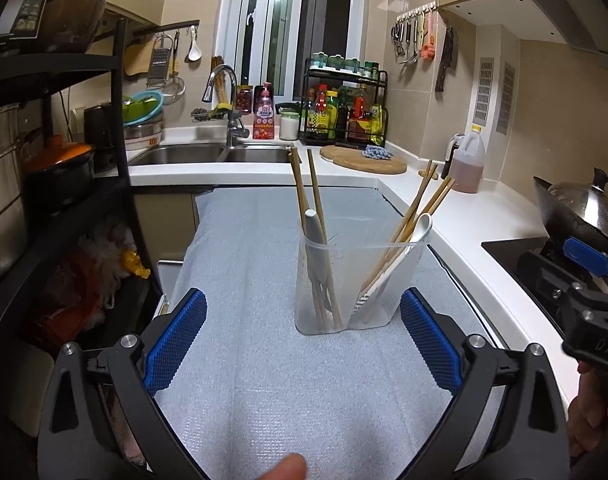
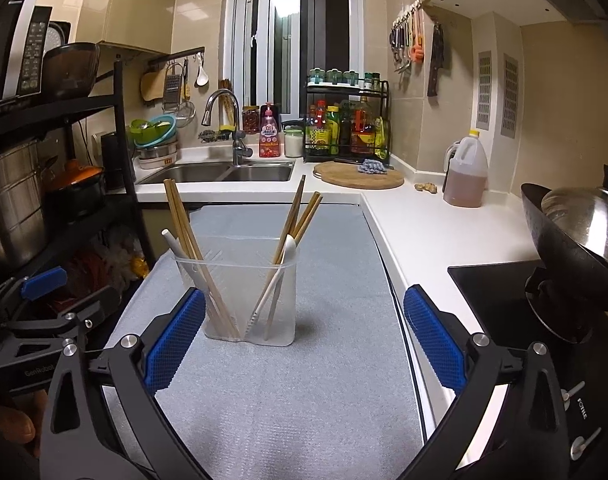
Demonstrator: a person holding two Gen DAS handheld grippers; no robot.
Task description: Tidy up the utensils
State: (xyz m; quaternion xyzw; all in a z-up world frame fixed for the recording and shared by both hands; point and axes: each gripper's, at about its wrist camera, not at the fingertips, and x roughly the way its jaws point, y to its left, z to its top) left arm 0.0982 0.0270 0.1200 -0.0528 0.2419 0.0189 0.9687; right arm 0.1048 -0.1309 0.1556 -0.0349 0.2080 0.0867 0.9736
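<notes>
Both the left gripper (image 1: 303, 338) and right gripper (image 2: 304, 336) hang wide apart, empty; the plastic holder (image 2: 250, 300) stands on the grey mat (image 2: 304, 400) with chopsticks (image 2: 184, 220) and spoons leaning outward, so one nudge could topple it

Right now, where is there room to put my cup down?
The grey mat is bare between the utensil holder and the fingers. The white counter is bare between the cutting board and the stove. Around the sink is crowded.
</notes>
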